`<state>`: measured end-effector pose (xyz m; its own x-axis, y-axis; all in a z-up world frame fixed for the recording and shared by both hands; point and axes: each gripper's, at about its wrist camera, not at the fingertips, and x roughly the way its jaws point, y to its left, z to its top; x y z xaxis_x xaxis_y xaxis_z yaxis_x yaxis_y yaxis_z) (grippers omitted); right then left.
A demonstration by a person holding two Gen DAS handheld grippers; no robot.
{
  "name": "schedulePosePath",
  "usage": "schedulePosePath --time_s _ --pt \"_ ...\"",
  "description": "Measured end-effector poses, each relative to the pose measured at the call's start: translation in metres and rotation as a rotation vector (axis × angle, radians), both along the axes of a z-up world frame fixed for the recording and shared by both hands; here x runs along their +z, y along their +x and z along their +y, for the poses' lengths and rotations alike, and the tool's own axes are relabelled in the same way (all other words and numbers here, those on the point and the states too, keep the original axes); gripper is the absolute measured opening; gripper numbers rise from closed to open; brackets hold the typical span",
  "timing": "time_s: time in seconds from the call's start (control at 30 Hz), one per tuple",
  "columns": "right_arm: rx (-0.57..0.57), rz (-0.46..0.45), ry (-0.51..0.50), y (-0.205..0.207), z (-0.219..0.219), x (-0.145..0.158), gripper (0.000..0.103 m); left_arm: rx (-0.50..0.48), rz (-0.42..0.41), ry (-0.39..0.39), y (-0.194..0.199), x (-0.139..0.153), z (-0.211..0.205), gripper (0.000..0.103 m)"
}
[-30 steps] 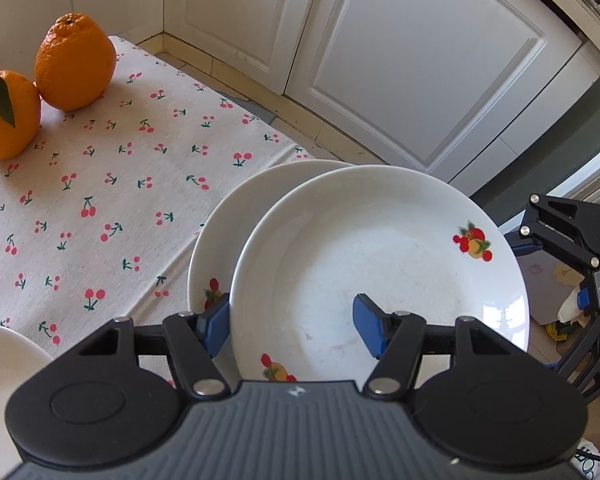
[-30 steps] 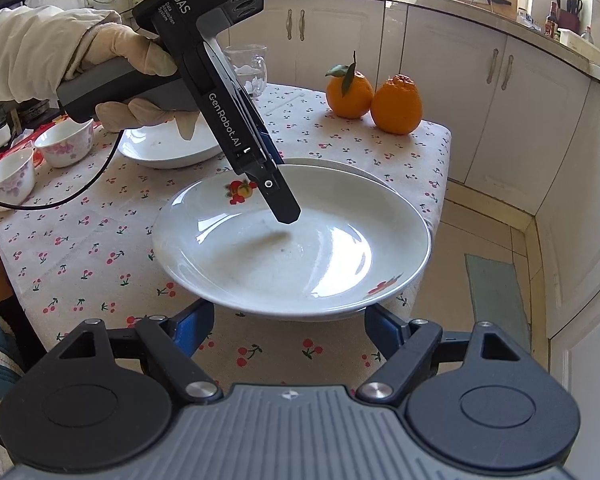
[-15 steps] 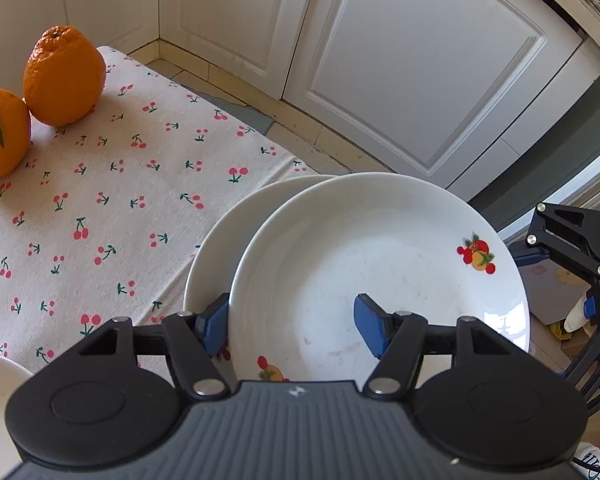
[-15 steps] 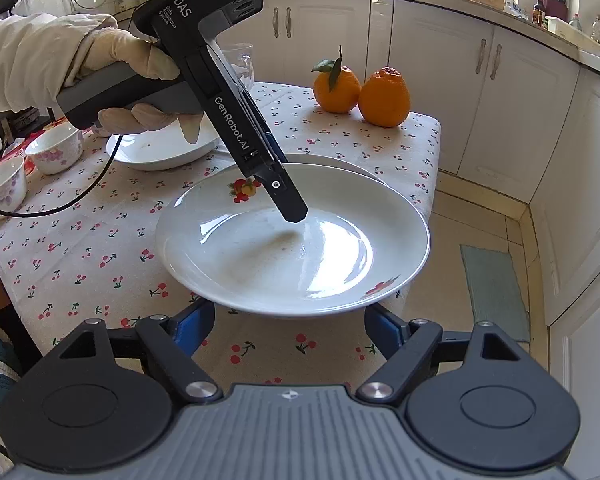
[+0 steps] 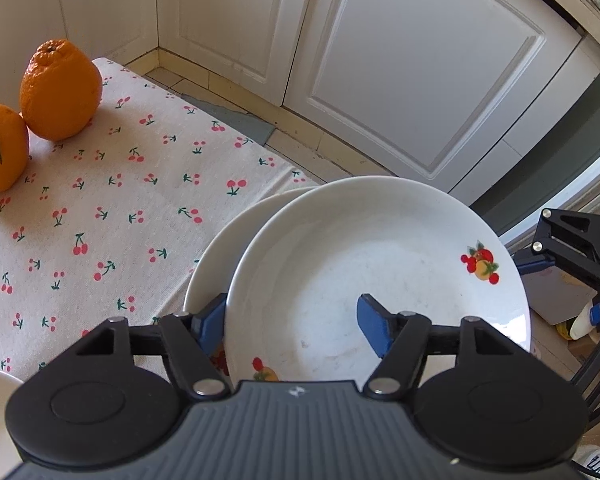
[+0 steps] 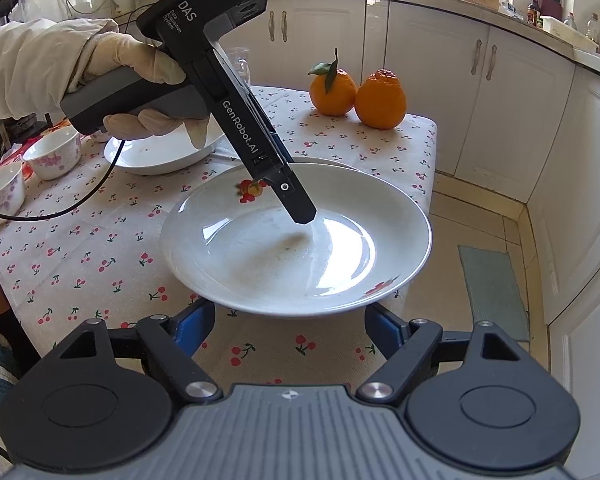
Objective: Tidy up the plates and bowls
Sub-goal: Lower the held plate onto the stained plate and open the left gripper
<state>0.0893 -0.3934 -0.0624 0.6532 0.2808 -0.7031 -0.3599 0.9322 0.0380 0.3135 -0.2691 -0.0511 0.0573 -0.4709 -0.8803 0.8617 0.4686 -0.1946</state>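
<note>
A white plate with fruit prints (image 5: 380,272) (image 6: 296,248) is held in the air over the table's corner. My left gripper (image 5: 292,322) is shut on its rim, one blue finger under it and one inside. A second white plate (image 5: 216,264) lies on the cherry tablecloth just below and behind it; only its far rim shows in the right wrist view (image 6: 332,163). My right gripper (image 6: 290,326) is open and empty, just in front of the held plate's near rim and lower. A third plate (image 6: 160,156) and two small bowls (image 6: 54,152) stand at the left.
Two oranges (image 6: 356,94) (image 5: 58,90) sit at the table's far corner. A glass (image 6: 238,66) stands behind the left gripper's body. White cabinets (image 6: 480,92) and tiled floor with a mat (image 6: 492,284) lie beyond the table (image 5: 100,208) edge.
The held plate has risen slightly and shifted a little farther over the lower plate. The right gripper has stayed open just under its near rim.
</note>
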Motion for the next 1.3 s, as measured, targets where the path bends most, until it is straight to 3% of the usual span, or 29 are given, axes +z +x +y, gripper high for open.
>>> schedulePosePath --time_s 0.33,0.7,1.3 --pt "-0.002 -0.002 -0.002 -0.003 0.002 0.000 0.086 -0.008 -0.030 0.013 -0.004 0.000 -0.004 0.070" --pt "-0.001 -0.012 0.014 -0.010 0.004 0.005 0.086 -0.084 -0.090 0.060 -0.015 -0.001 -0.008 0.075" --pt "-0.003 -0.013 0.003 -0.009 0.010 0.003 0.087 -0.040 -0.118 0.035 -0.014 0.009 0.005 0.081"
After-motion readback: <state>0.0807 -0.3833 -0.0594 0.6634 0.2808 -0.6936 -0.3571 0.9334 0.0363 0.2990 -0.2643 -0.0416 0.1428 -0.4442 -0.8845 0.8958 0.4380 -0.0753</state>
